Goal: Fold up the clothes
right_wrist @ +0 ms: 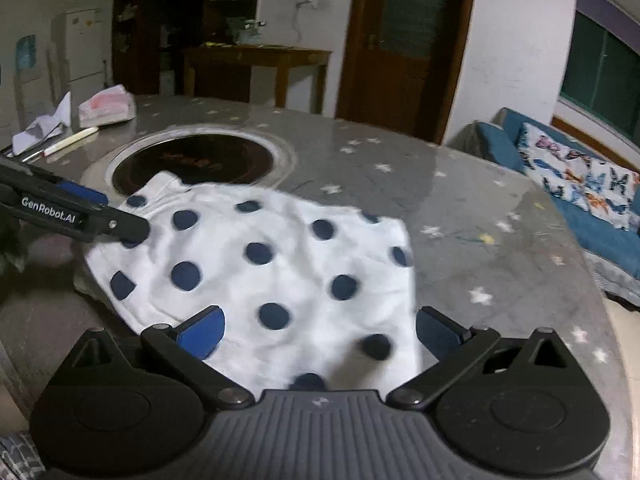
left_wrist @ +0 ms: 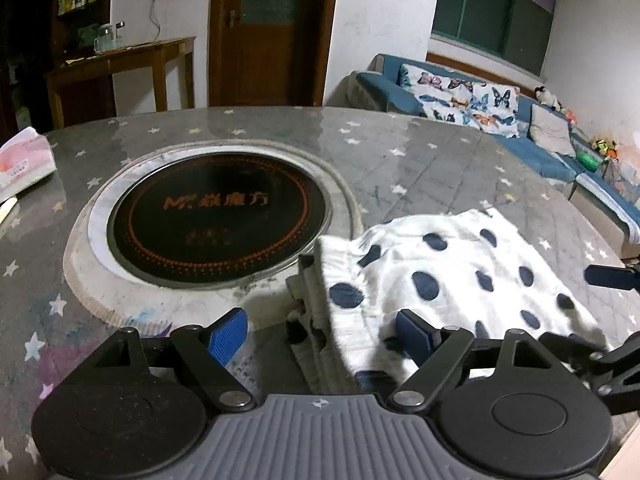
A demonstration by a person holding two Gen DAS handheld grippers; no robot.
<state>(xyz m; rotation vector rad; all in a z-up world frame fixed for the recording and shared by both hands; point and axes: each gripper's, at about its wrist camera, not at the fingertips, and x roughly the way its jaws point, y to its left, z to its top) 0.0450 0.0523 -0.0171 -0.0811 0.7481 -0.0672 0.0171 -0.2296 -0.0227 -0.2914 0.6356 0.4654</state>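
While both my grippers sit spread, L gripper (left_wrist: 322,334) is by the polka-dot garment's (right_wrist: 256,264) edge, R gripper (right_wrist: 320,334) over it on the counter (right_wrist: 460,208).

1. Your worktop (left_wrist: 400,152) is grey, glossy, scattered with pale stars; a round black cooker plate (left_wrist: 218,216) is set into it.
2. Behind: white walls, a brown wooden door (left_wrist: 272,32) with a glass panel.
3. A wooden side table (left_wrist: 120,68) stands left of the door, jars on top.
4. At right, a blue sofa (left_wrist: 540,152) with a butterfly-print cover (left_wrist: 464,100) sits under a dark window (left_wrist: 492,12).
5. A white fridge (right_wrist: 82,48) stands far left.
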